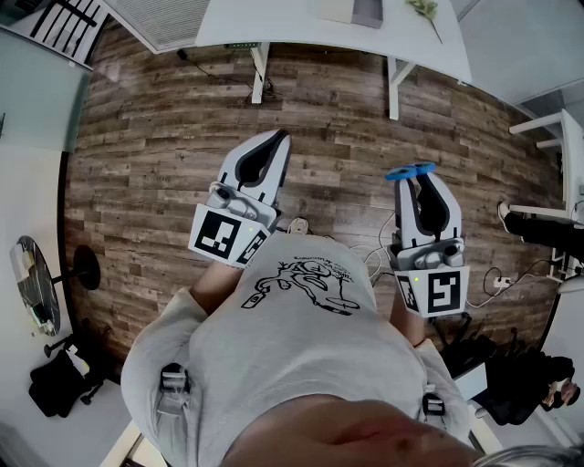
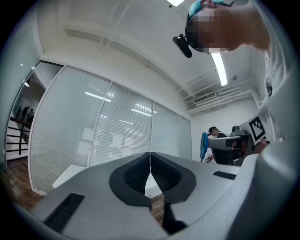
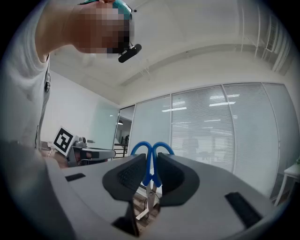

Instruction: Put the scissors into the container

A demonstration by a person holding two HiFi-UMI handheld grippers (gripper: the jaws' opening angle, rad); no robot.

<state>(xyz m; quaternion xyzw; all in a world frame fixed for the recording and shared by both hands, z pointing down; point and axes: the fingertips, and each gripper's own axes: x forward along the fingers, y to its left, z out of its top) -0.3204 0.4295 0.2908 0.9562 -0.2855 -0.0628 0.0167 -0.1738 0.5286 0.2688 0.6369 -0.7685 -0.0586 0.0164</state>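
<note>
Scissors (image 1: 410,171) are the thing being carried.

In the head view, their blue handle loops stick out just past the tips of the right gripper (image 1: 422,182), which is held out over a wooden floor (image 1: 164,182). The left gripper (image 1: 276,139) is raised beside it, well apart, with nothing at its tips. No container appears. The only furniture is white surfaces (image 1: 310,27) far ahead of both grippers. The person's shirt (image 1: 306,283) carries a black line drawing with small lettering too fine to read. Each gripper's cube shows black-and-white square markers, not words.

In the left gripper view, the left gripper (image 2: 150,161) is clenched, pad against pad, and empty. Glass partitions with blinds lie beyond it.

In the right gripper view, the right gripper (image 3: 150,159) is grasping the scissors (image 3: 150,176) just below the loops. The loops rise past the jaw tips and the metal blades run back between the jaws toward the camera. No brand or print shows on the scissors.

The step in hand looks like the carry, with the grasp made and the drop-off not yet reached. The next move probably calls for finding the container, bringing the right gripper over its opening, tipping the scissors in and only then letting go.
</note>
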